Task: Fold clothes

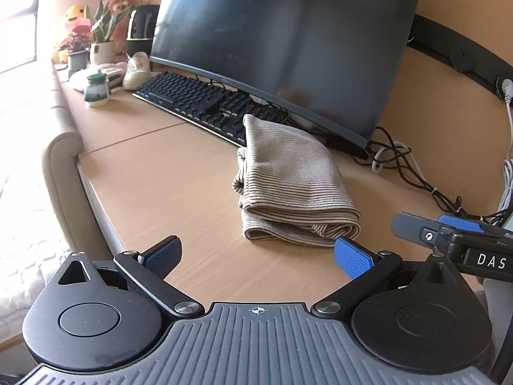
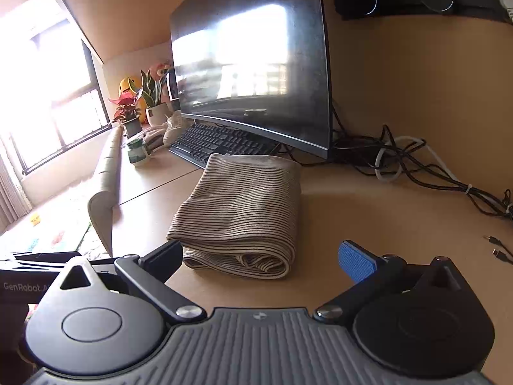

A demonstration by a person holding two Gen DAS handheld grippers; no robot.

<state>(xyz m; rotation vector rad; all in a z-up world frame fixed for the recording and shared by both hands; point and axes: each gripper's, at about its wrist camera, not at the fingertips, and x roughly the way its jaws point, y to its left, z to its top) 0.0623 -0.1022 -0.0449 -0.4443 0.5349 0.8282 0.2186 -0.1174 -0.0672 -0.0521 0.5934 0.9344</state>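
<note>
A beige striped garment [image 1: 288,186] lies folded into a thick rectangle on the wooden desk [image 1: 160,176], its far end at the keyboard. My left gripper [image 1: 256,256] is open and empty, just short of the garment's near folded edge. My right gripper [image 2: 259,260] is open and empty, its jaws either side of the garment's near edge [image 2: 243,205], left finger close beside it. The right gripper also shows in the left wrist view [image 1: 449,234] at the right, near the garment's corner.
A black keyboard [image 1: 205,102] and a curved monitor [image 1: 282,48] stand behind the garment. Tangled cables [image 2: 416,166] lie at the right. A green-lidded jar [image 1: 96,89], potted plants [image 1: 102,41] and a white shoe [image 1: 136,69] sit at the far left. The desk edge [image 1: 93,199] runs along the left.
</note>
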